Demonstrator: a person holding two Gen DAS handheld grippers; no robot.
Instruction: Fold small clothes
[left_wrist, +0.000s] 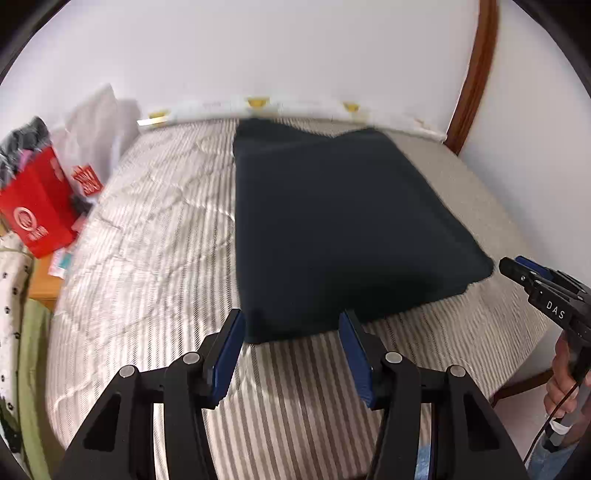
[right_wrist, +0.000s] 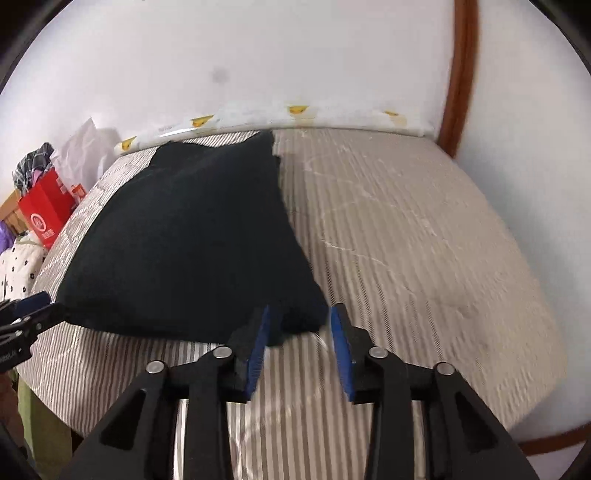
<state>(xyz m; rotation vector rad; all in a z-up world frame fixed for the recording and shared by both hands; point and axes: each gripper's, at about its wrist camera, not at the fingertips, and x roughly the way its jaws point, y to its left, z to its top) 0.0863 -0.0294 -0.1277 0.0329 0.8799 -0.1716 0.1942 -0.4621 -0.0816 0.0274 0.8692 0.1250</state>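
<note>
Both grippers pointed down at the striped bed (left_wrist: 147, 229). The left gripper (left_wrist: 291, 325) and right gripper (right_wrist: 299, 321) had fingers released, holding nothing, at the near edge of the folded dark garment (left_wrist: 332, 221). The right gripper's body read "DAS".

Both wrist views look steeply down, near, sharing the dark garment (left_wrist: 332, 221) (right_wrist: 192, 236).

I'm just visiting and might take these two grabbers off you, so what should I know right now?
Left gripper: open, empty, at the near edge of the dark garment.
Right gripper: open, near right corner between its fingers, not pinched.
Garment lies as a flat rectangle on the striped bed.
Done: seems folded at least once.
Left: probably another fold.
</note>
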